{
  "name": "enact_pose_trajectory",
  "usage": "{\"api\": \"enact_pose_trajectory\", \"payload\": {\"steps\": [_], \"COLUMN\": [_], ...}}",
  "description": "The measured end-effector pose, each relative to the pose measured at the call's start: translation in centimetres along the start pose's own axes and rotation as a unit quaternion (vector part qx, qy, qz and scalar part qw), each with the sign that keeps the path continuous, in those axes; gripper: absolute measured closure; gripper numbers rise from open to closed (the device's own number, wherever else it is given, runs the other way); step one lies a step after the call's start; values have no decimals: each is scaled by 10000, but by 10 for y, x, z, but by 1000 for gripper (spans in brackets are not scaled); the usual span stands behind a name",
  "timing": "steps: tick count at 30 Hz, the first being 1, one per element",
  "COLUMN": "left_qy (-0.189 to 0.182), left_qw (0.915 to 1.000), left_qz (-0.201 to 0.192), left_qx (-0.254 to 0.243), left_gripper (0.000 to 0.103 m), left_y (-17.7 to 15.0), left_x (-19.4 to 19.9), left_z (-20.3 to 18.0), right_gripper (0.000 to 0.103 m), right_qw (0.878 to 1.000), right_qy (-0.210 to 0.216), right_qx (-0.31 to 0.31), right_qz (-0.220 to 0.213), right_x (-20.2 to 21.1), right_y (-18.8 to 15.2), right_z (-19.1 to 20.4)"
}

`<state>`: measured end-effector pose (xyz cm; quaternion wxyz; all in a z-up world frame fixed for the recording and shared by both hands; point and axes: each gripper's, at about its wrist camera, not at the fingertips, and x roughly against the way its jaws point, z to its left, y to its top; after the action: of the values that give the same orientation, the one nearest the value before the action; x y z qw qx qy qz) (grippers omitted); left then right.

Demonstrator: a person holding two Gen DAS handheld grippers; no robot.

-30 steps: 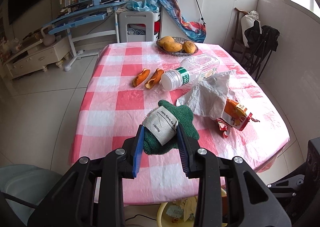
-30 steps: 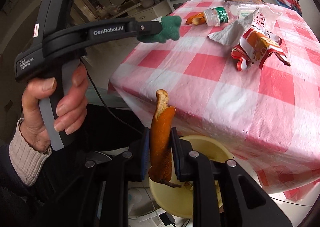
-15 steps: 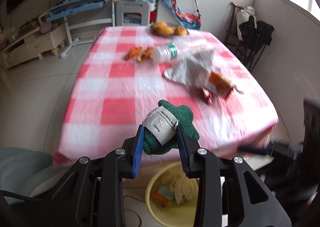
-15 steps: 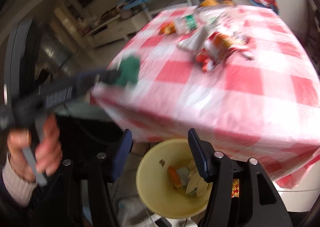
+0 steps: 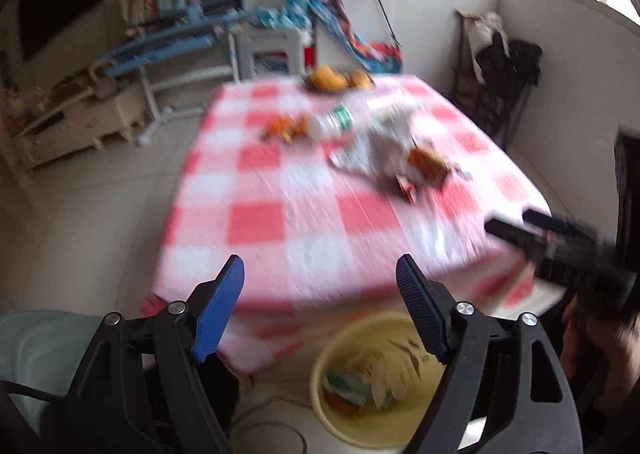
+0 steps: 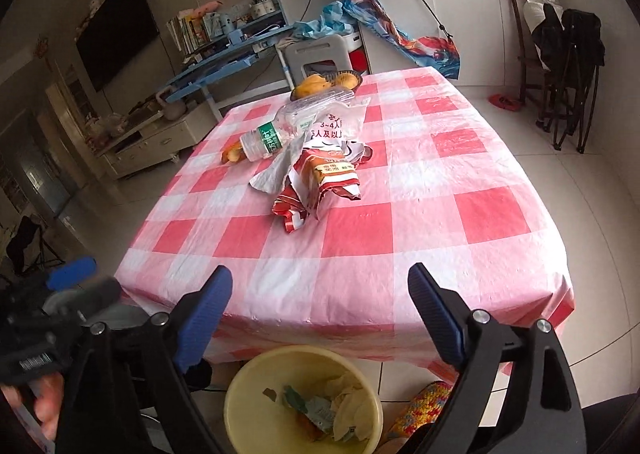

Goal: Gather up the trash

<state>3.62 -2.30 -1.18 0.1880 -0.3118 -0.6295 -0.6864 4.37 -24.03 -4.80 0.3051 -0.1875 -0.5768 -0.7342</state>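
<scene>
A yellow trash bin stands on the floor at the table's near edge, with peel, paper and a green item inside; it also shows in the left wrist view. My right gripper is open and empty above the bin. My left gripper is open and empty, also above the bin. On the red-checked table lie an empty plastic bottle, a crumpled white bag, a red-orange snack wrapper and orange peels.
A bowl of mangoes stands at the table's far end. A white stool and a blue desk stand behind it. Dark folded chairs are at the right wall. A crocheted item lies beside the bin.
My right gripper opened and dropped the orange peel into the bin. My left gripper then opened and let go of the green cloth with the label. Both cameras pulled back from the table.
</scene>
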Motion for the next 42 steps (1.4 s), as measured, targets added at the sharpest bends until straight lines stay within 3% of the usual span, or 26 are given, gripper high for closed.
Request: {"api": "enact_pose_trajectory", "payload": {"steps": [4,7,9,13,25,42], "left_qy": [563,879,1087,1056,1122,1110], "left_qw": [9949,9907,9895,9874,9881,9869], "left_qz": [-770,-952,-821,-819,-844,-806], "left_qx": [324,414,487,852,624,848], "left_gripper": [13,10,10,10,7,7], "left_y": [18,13,10,11,6,5], "left_x": [24,27,21,19,14,11], "left_z": [21,35,44,58,46,55], "right_gripper": [17,17,15,14,13,13], "right_qw": [9989,9970,9961,9939,9861,9818], "right_qy": [-276,-445,-531,-712,-1058,-1251], "right_qx": [373,612,691,822,1244,1382], "right_qz": [96,150,157,156,289,366], "right_x": [-12,-19,-22,-27,-37,-47], "right_y": [-6,-8,-8,-8,-16,-19], "right_z": [10,21,27,36,54,73]}}
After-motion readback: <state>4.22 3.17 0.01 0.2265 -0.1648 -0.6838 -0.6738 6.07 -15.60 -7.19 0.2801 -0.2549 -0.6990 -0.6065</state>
